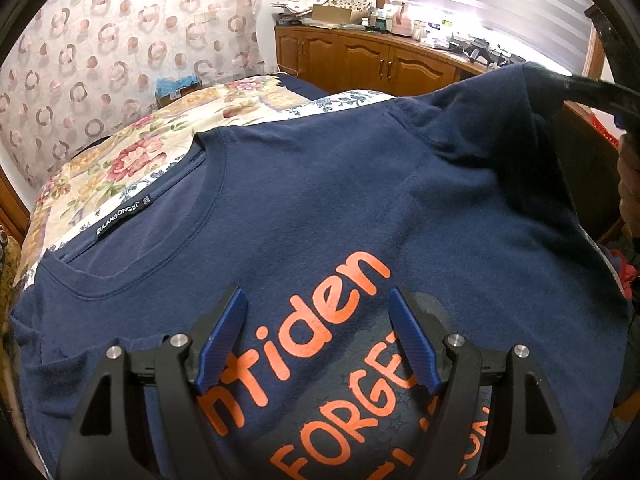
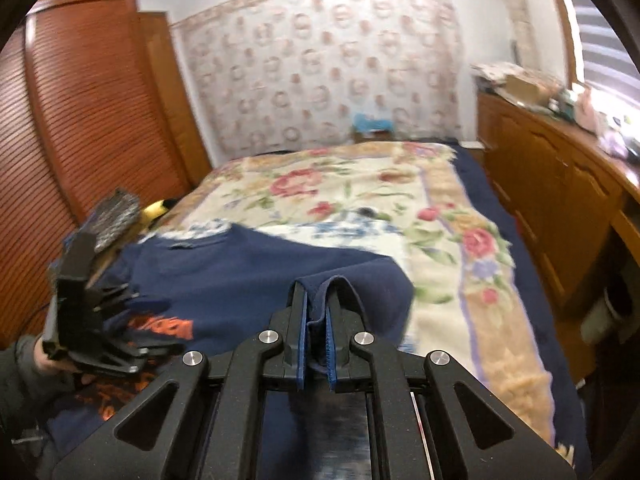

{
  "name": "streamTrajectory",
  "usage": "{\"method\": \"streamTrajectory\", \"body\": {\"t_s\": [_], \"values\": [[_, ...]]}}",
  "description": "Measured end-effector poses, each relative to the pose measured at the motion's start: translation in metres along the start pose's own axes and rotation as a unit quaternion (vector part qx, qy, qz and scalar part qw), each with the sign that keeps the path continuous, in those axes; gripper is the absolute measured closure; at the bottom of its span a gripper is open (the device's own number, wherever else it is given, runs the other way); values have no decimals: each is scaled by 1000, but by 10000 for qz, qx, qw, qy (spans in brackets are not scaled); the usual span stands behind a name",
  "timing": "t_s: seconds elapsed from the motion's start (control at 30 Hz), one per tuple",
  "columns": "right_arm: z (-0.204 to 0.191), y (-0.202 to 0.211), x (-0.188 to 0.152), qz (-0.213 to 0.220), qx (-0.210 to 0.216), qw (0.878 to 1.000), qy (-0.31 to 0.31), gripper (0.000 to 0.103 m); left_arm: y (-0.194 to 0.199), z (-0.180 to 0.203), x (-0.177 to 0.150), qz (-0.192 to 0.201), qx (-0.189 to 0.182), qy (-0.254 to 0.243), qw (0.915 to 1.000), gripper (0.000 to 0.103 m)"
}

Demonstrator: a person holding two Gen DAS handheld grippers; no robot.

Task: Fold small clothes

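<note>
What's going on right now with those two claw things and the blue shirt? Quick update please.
Left tool open, over the shirt's orange lettering. Right tool shut on the navy T-shirt, sleeve edge lifted. Shirt spread on the floral blanket. Nothing in the way.

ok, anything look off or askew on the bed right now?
Only the navy T-shirt: its sleeve is lifted off the bed, pinched in the right gripper, so that side is bunched. The left gripper hovers open over the print. No damage visible.

We are pinching a fold of the navy shirt [image 2: 256, 276] in our right tongs [image 2: 317, 320], lifting it over the floral bed [image 2: 460, 240]; left tongs [image 2: 120, 320] hovering alongside.
</note>
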State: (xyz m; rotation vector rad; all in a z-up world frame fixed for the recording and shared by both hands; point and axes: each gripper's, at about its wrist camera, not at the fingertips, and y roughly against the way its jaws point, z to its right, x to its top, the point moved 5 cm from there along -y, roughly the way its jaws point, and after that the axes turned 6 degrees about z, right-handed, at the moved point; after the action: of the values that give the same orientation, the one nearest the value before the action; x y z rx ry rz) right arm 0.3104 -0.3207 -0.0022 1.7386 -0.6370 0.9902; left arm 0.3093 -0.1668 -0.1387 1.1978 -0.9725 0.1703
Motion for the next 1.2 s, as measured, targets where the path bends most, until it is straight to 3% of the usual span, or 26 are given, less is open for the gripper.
{"method": "streamTrajectory", "body": {"t_s": [0.17, 0.37, 0.5, 0.6, 0.63, 0.7, 0.77, 0.9, 1.03, 1.2], "values": [[-16, -13, -3, -162, -161, 9995, 217, 98, 18, -13, 4, 252, -9, 183, 9995, 28], [-23, -16, 21, 30, -298, 9991, 311, 98, 75, -38, 15, 741, 198, 250, 9967, 28], [-51, -28, 32, 47, -83, 9988, 487, 98, 96, -54, 6, 874, 346, 271, 9952, 28], [-84, -42, 27, -178, 399, 9967, 678, 98, 101, -66, -3, 930, 437, 335, 9941, 28], [-94, -46, 22, -299, 501, 9954, 765, 97, 101, -70, -6, 943, 429, 387, 9939, 28], [-102, -52, 16, -441, 494, 9939, 878, 81, 99, -79, -13, 927, 379, 523, 9936, 28], [-98, -51, 12, -464, 372, 9948, 827, 68, 96, -85, -18, 918, 344, 650, 9931, 28], [-69, -39, 6, -487, -61, 9970, 600, 66, 92, -91, -23, 969, 331, 726, 9921, 28], [-38, -42, -14, -821, -436, 9955, 175, 66, 90, -94, -27, 1004, 317, 744, 9917, 28], [-32, -60, -42, -1281, -310, 9909, -283, 66, 92, -96, -29, 1019, 315, 795, 9911, 28]]}}
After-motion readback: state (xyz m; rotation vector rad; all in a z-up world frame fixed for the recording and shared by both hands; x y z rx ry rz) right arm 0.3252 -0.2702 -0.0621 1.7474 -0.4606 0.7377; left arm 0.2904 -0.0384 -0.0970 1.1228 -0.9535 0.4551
